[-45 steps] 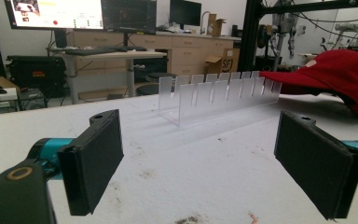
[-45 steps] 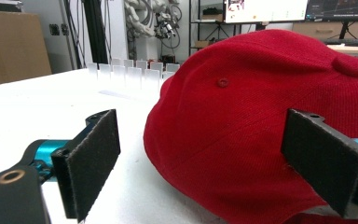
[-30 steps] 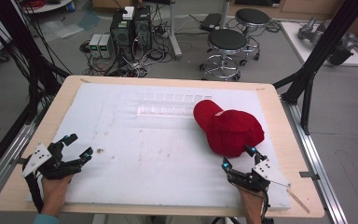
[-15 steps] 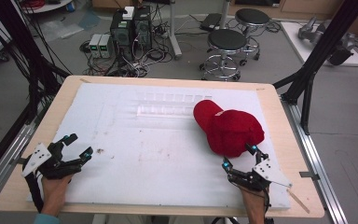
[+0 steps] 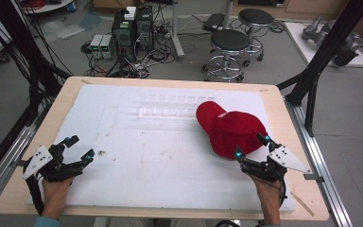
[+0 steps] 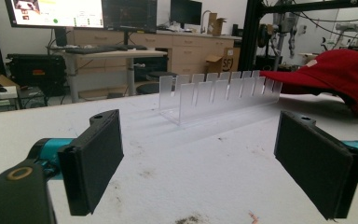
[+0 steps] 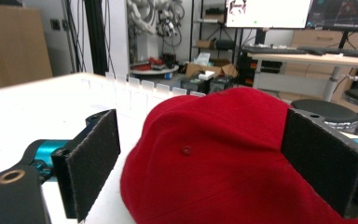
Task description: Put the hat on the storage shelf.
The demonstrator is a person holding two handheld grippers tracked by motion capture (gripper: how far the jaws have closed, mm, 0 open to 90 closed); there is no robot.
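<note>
A red cap lies on the white mat at the right, its brim pointing toward the far left. My right gripper is open just in front of the cap, and in the right gripper view the cap sits between and beyond the spread pads. A clear slotted rack lies on the mat left of the cap; it stands ahead in the left gripper view as a clear rack. My left gripper is open at the near left, with nothing between its pads.
The white mat covers a wooden table with rails along both sides. Stools, computer boxes and cables stand on the floor beyond the far edge. Small brown specks mark the mat near the left gripper.
My right gripper has crept slightly toward the cap. The left gripper has stayed where it was.
</note>
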